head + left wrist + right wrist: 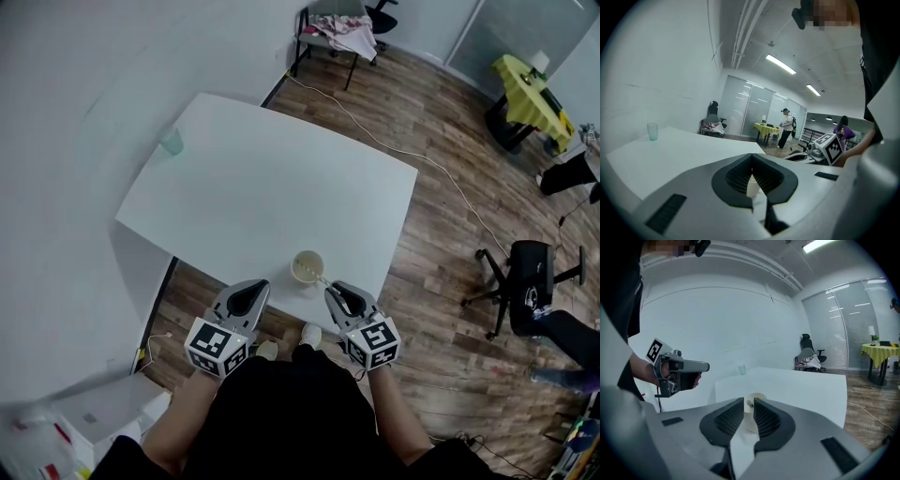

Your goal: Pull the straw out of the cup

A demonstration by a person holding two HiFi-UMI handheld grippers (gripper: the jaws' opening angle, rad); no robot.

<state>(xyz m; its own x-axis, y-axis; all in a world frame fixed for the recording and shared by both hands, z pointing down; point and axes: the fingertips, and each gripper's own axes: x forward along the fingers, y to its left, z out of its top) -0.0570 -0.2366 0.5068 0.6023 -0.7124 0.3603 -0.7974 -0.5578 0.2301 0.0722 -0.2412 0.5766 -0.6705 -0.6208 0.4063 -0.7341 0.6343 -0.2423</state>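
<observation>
At the near edge of the table (262, 178), the left gripper (751, 157) is empty, its jaws pressed together. The right gripper (748, 401) has its jaws narrowly apart round the tip of the straw (750, 403). The straw leans out of the cup (307, 266) just beyond. A glass (171, 141) stands at the far corner.

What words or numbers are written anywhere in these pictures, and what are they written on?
No words or numbers can be read here.
The left cube on the left gripper: black-and-white square patterns only, no letters.
The right cube on the right gripper: patterns only, too.
The cup: plain, no print shows.
The blurry object with red marks in the bottom left corner: too blurred to read.
</observation>
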